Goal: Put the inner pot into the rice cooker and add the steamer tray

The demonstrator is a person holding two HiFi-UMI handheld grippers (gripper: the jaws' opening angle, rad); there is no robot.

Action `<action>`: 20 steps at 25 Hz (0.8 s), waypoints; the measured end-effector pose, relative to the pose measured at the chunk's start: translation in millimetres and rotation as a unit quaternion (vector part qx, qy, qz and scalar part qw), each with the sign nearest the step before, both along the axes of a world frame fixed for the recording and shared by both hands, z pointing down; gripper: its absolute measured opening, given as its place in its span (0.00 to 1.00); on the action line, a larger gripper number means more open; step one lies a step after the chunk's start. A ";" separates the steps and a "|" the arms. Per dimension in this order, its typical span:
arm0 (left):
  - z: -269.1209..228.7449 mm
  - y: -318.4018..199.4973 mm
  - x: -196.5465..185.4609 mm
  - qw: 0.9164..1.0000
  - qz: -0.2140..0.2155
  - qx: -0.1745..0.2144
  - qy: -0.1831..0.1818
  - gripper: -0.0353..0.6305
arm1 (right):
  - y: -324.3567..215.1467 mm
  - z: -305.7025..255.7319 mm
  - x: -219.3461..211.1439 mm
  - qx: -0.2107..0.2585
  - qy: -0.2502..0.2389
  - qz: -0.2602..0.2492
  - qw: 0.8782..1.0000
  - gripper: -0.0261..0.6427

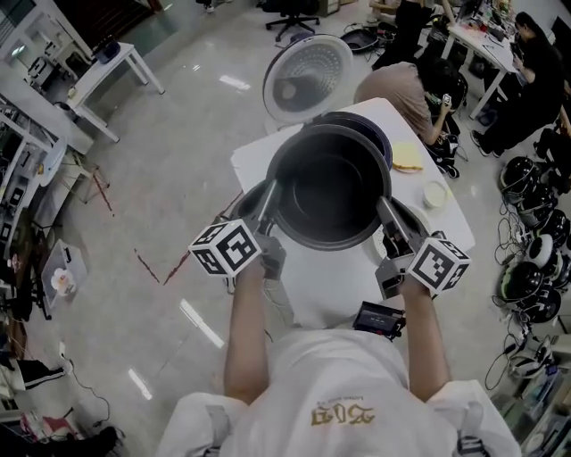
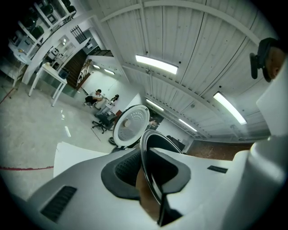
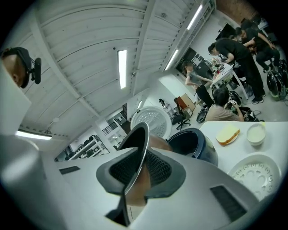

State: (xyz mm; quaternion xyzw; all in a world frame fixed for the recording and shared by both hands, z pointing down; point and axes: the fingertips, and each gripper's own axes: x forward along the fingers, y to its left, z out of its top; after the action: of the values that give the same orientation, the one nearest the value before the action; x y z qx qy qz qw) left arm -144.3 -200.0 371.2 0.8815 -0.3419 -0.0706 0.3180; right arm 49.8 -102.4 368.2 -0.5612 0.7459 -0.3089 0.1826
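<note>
L tool (image 1: 270, 192) & R tool (image 1: 386, 210) each clamped on opposite rims of inner pot (image 1: 330, 192), carried level above counter (image 1: 321, 294). Rice cooker (image 1: 364, 121) is just beyond pot's far edge, lid (image 1: 308, 76) up. Judged next: fwd, then lower.

Yellow rectangular sponge (image 1: 408, 157) lies nr far right edge of white rectangular table (image 1: 326, 281), w/ small round white bowl (image 1: 434, 194) just beside it, along same edge. Small black box-shaped device (image 1: 379, 318) sits at near edge. Black swivel office chair (image 1: 294, 13) & small white side table (image 1: 116, 67) stand on glossy floor, well apart.
</note>
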 end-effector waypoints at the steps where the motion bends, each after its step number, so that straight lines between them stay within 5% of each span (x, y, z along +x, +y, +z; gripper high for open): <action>1: -2.0 -4.3 6.2 1.000 -0.003 0.002 -0.001 0.16 | -5.5 -1.1 6.8 0.000 -0.001 -0.004 1.000 0.14; 20: -14.6 -78.7 78.8 0.999 -0.050 0.009 -0.007 0.16 | -102.4 -8.0 90.1 0.010 -0.046 -0.058 0.997 0.14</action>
State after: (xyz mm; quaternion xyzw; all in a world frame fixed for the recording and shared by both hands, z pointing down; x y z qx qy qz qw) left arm -65.5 -278.7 356.6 0.8665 -0.3873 -0.0838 0.3036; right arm 139.9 -204.8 360.1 -0.5004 0.7711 -0.3367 0.2041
